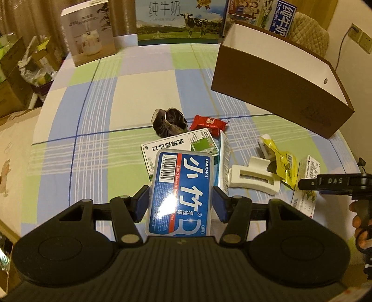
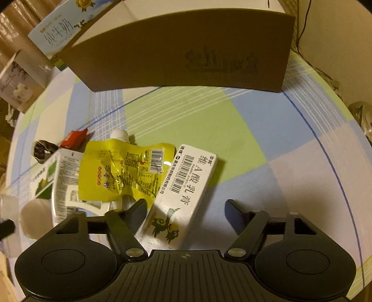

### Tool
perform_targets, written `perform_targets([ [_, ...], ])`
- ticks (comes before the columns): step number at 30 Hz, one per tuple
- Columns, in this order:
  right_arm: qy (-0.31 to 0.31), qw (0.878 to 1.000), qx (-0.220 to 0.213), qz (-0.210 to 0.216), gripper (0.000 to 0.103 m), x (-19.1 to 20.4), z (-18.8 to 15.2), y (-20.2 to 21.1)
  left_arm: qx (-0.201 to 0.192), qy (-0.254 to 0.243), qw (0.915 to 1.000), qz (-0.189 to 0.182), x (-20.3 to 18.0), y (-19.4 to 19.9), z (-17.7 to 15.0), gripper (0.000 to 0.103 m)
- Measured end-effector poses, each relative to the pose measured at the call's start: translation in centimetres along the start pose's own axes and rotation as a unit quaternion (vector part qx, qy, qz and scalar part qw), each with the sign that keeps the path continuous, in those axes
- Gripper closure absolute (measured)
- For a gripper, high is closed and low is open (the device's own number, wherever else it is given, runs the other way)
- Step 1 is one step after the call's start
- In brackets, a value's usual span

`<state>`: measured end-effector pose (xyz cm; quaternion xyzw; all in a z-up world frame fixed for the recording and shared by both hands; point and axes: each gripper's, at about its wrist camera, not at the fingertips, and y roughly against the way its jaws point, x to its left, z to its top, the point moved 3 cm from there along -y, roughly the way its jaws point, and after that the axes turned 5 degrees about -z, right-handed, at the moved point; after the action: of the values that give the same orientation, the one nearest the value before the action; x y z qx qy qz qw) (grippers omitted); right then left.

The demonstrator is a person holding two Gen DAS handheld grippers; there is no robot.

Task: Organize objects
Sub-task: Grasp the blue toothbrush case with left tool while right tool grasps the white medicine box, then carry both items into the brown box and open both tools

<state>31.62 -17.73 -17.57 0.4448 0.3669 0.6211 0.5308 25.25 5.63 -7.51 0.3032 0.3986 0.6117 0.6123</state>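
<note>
My left gripper [image 1: 181, 204] is shut on a blue dental floss pick box [image 1: 181, 188] and holds it above the table. Beyond it lie a white-green medicine box [image 1: 179, 146], a dark scrunchie [image 1: 169, 123], a red packet [image 1: 208, 124], a white hair claw [image 1: 253, 178] and a yellow pouch [image 1: 281, 162]. My right gripper [image 2: 186, 213] is open, its jaws either side of the near end of a white ointment box [image 2: 183, 192]. The yellow pouch [image 2: 123, 172] lies to that box's left. The brown open cardboard box [image 1: 279, 76] stands at the back right, also in the right wrist view [image 2: 186, 53].
Milk cartons [image 1: 181, 21] and a white product box [image 1: 90, 32] stand along the far table edge. The checked tablecloth [image 1: 116, 93] covers the round table. A white tube box [image 2: 65, 181] lies left of the pouch. The right gripper shows at the left wrist view's right edge [image 1: 334, 183].
</note>
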Motion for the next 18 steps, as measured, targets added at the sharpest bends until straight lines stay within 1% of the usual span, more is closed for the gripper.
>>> perform_targets([
  [1,0.005,1.0,0.001,-0.003,0.046,0.2,0.0,-0.1,0.003,-0.003,1.0,-0.005,0.2,-0.2,0.2,0.051],
  [2,0.011,1.0,0.002,-0.007,0.049,0.3,0.0,-0.2,0.005,-0.006,0.9999,-0.008,0.3,-0.5,0.4,0.051],
  [3,0.02,1.0,0.001,-0.014,0.055,0.3,0.0,-0.1,0.007,-0.01,0.9998,-0.012,0.4,-0.7,0.5,0.051],
  [4,0.026,0.999,0.0,-0.02,0.057,0.2,-0.1,0.0,0.009,-0.015,0.9997,-0.018,0.4,-0.9,0.6,0.051],
  [7,0.023,0.999,0.005,-0.029,0.057,-0.7,-0.3,0.1,0.014,-0.03,0.9989,-0.033,0.3,-1.4,0.8,0.051],
  [11,0.025,0.999,-0.001,-0.042,0.057,-1.2,-0.7,0.3,0.023,-0.044,0.9977,-0.046,-0.2,-2.2,1.0,0.051],
  [12,0.03,0.998,-0.002,-0.048,0.058,-1.1,-0.8,0.3,0.026,-0.047,0.9974,-0.048,-0.3,-2.3,1.0,0.051],
  [13,0.033,0.998,-0.004,-0.049,0.064,-1.3,-1.0,0.6,0.027,-0.05,0.9971,-0.05,-0.5,-2.4,1.1,0.051],
  [14,0.039,0.998,-0.008,-0.052,0.067,-1.3,-1.1,0.7,0.028,-0.053,0.9969,-0.052,-0.7,-2.5,1.1,0.051],
  [15,0.048,0.997,-0.009,-0.057,0.067,-1.3,-1.2,0.8,0.028,-0.055,0.9967,-0.053,-1.0,-2.5,1.1,0.051],
  [18,0.05,0.998,-0.012,-0.047,0.068,-1.8,-1.3,0.9,0.028,-0.059,0.9964,-0.055,-1.7,-2.7,1.4,0.051],
])
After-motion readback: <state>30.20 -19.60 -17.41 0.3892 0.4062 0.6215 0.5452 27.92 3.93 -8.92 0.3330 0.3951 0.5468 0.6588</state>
